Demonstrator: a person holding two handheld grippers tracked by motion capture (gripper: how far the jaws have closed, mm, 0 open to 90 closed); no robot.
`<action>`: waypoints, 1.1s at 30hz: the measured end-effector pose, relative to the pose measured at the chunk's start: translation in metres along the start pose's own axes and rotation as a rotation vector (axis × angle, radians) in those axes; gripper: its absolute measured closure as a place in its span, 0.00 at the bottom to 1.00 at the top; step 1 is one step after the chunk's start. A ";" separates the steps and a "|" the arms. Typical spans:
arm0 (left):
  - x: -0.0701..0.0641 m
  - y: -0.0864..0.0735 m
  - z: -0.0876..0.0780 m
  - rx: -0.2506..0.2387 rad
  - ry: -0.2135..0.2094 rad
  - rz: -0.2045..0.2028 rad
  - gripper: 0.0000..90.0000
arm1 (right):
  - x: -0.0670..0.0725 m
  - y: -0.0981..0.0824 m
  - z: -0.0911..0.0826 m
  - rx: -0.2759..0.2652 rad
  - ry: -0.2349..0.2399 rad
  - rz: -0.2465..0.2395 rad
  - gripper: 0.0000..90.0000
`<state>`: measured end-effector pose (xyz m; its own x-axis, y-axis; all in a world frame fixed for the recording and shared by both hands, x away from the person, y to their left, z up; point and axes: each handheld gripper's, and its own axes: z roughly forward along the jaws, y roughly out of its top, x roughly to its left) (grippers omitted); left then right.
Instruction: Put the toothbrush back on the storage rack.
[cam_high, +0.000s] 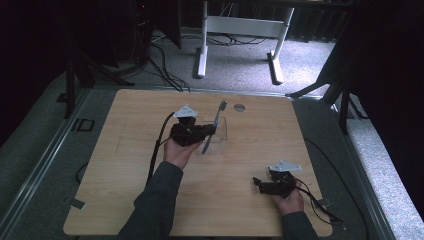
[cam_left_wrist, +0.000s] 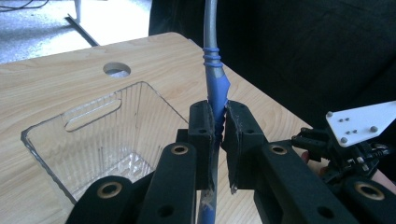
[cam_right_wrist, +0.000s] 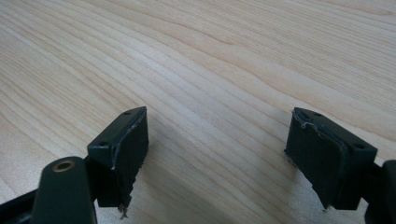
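Observation:
A blue and grey toothbrush (cam_high: 216, 123) (cam_left_wrist: 215, 88) stands nearly upright, bristles up, beside the near wall of a clear plastic bin (cam_high: 220, 131) (cam_left_wrist: 100, 135). My left gripper (cam_high: 209, 131) (cam_left_wrist: 217, 125) is shut on its blue handle at the middle of the table. Near the table's front right, my right gripper (cam_high: 258, 183) (cam_right_wrist: 219, 154) rests low over the wood with its jaws wide open and nothing between them. The right gripper (cam_left_wrist: 348, 144) also appears at the right of the left gripper view.
The light wooden table (cam_high: 150, 175) has a round cable hole (cam_high: 239, 107) (cam_left_wrist: 116, 69) behind the bin. Cables trail from both grippers. Beyond the far edge lie grey carpet, loose cables and the white legs of a desk (cam_high: 201, 50).

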<state>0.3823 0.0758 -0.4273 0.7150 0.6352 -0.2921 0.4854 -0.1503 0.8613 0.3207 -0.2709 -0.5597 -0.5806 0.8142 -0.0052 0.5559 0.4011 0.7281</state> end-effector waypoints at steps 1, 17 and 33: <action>0.001 0.000 0.000 -0.002 0.000 -0.004 0.91 | 0.000 0.000 0.000 0.000 0.000 0.001 0.23; 0.010 -0.003 0.003 -0.037 -0.010 -0.060 0.91 | 0.000 0.000 0.000 0.001 0.000 0.002 0.23; 0.015 -0.002 0.001 -0.077 0.022 -0.098 0.91 | 0.000 0.000 0.000 0.001 0.000 0.002 0.23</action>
<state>0.3932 0.0847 -0.4338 0.6542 0.6608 -0.3679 0.5118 -0.0285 0.8587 0.3205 -0.2708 -0.5596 -0.5796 0.8149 -0.0031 0.5578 0.3995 0.7275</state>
